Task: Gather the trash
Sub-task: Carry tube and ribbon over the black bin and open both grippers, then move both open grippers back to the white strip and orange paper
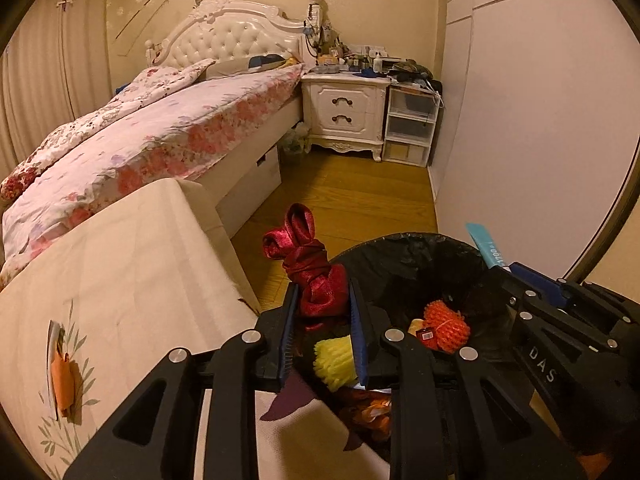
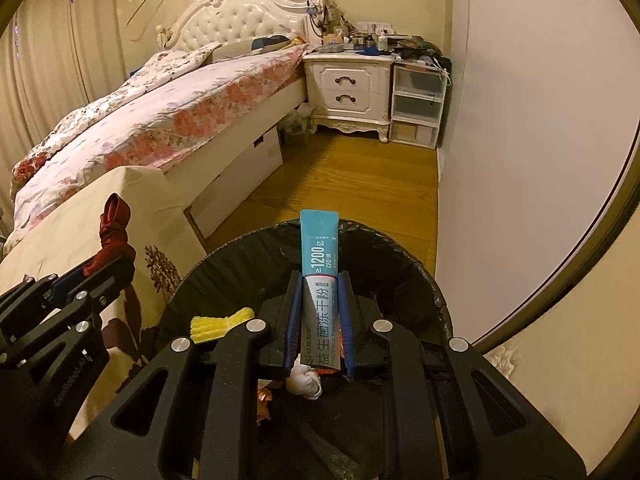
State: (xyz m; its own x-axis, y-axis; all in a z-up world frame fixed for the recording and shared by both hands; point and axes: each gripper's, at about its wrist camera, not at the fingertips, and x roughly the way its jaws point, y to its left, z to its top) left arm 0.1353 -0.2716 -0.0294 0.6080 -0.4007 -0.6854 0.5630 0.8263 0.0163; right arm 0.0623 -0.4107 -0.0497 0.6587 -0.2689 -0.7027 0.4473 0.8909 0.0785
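My left gripper is shut on a dark red satin ribbon and holds it over the left rim of a bin lined with a black bag. My right gripper is shut on a teal and white powder sachet above the same bin. Inside the bin lie a yellow foam net, an orange foam net and a white crumpled scrap. The right gripper also shows in the left wrist view, and the left gripper in the right wrist view.
A low table with a cream floral cloth stands left of the bin, with an orange scrap on it. A bed with a floral cover, a white nightstand and plastic drawers stand behind. Wooden floor lies between; a white wall is at the right.
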